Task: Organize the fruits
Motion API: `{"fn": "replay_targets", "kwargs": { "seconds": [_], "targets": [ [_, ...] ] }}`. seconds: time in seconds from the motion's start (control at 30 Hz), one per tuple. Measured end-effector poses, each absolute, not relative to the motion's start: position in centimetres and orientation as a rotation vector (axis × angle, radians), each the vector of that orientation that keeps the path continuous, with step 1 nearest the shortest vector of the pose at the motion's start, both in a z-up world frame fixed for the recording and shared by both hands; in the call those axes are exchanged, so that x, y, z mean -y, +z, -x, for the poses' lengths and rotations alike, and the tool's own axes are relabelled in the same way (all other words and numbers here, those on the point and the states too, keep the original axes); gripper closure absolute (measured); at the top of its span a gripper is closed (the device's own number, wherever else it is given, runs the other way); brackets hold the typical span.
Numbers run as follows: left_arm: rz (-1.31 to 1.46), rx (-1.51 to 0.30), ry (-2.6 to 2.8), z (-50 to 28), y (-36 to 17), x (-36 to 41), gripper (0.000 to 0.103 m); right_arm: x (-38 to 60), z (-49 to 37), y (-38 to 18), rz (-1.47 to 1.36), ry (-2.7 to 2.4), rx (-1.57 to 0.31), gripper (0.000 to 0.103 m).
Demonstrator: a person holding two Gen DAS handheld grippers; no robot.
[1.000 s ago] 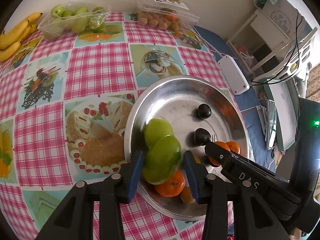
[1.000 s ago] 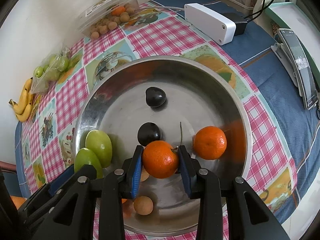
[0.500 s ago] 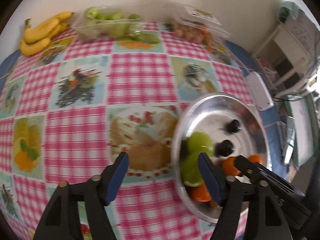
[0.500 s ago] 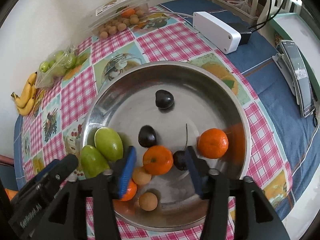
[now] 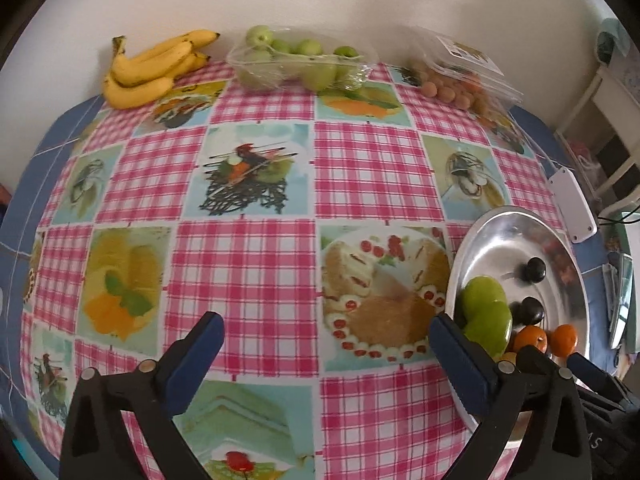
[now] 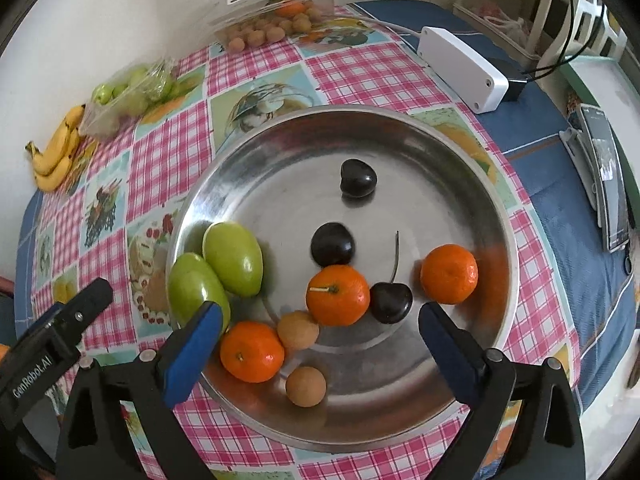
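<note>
- Right gripper (image 6: 320, 344): fingers spread wide, holding nothing, over the near rim of the steel bowl (image 6: 472, 168).
- Left gripper (image 5: 326, 352): fingers spread wide, empty, over the checked bench cloth (image 5: 248, 264) left of the bowl.
- Bowl contents: two green fruits (image 6: 232, 258) touching at the left wall, three oranges (image 6: 338, 295), three dark cherries (image 6: 333, 244), two small brown fruits (image 6: 305, 386).
- Far edge of bench: bananas (image 5: 154, 68), bagged green fruit (image 5: 300, 62), clear box of brown fruits (image 5: 460, 72).
</note>
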State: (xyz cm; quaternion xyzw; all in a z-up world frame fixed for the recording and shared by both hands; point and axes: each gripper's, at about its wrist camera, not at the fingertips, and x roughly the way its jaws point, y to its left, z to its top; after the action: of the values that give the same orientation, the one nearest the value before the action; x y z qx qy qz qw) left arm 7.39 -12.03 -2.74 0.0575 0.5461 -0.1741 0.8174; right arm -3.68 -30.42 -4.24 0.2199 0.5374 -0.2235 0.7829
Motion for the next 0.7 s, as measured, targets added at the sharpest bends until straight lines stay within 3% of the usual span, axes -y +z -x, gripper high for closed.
{"fn": "replay_targets", "kwargs": {
  "seconds": [0.7],
  "targets": [
    [-0.208,-1.042,-0.279,-0.6,-0.1,7.3,0.0,25.2,9.0,-2.7,-0.371,-0.444,-1.104,0.004]
  ]
}}
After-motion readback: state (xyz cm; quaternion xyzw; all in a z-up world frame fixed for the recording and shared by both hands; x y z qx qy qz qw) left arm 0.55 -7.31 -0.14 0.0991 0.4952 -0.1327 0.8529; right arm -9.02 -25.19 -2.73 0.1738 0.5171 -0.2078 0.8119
